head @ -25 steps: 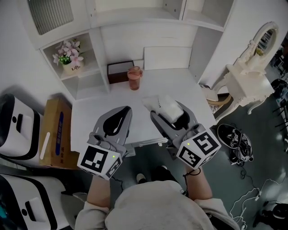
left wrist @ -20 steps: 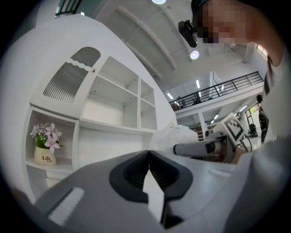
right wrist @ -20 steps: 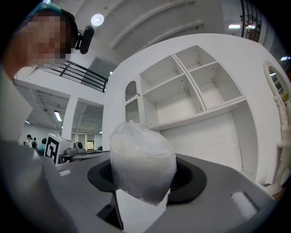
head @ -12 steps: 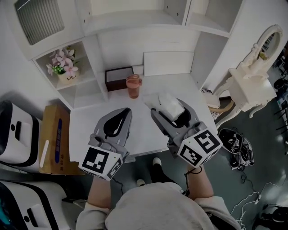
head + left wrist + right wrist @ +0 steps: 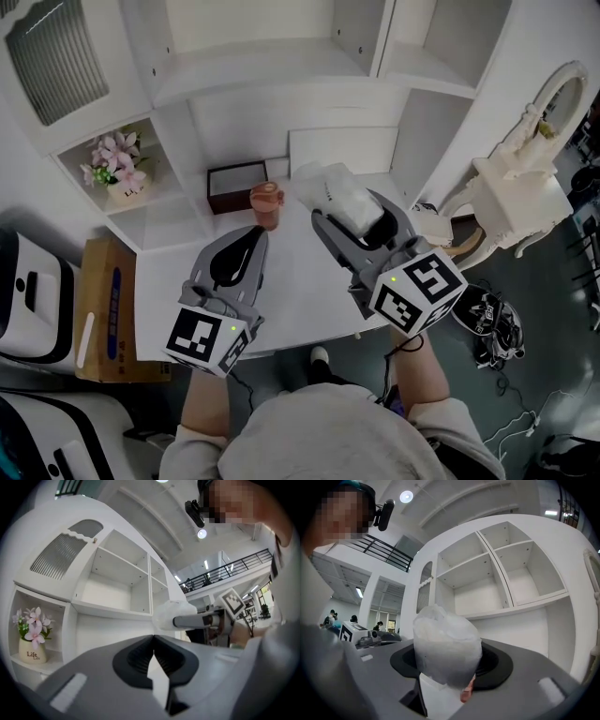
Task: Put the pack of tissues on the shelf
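The right gripper (image 5: 349, 212) has its jaws partly apart and pressed on the tissue pack (image 5: 336, 194), one on each side. The pack is off the table (image 5: 309, 286), over its back part and in front of the shelf (image 5: 272, 82). Its long axis runs along the jaws. The free end passes the jaw tips and points away from the person, towards the shelf and a little to the left. The wrap looks soft and wrinkled.

The left gripper (image 5: 254, 235) is lower and nearer to the person. Its jaws meet at the tips and nothing is between them.

Only the head view shows the cup (image 5: 265, 202) and the dark box (image 5: 234, 186) on the table, just left of the pack. The flower pot (image 5: 119, 180) stands in a side compartment.

The right gripper view sees the pack end-on, as a tall rounded bundle, with open shelf compartments above and behind it. The left gripper view gives the side of it: the pack swells out past the tips of the right gripper, level with the edge of a shelf board.
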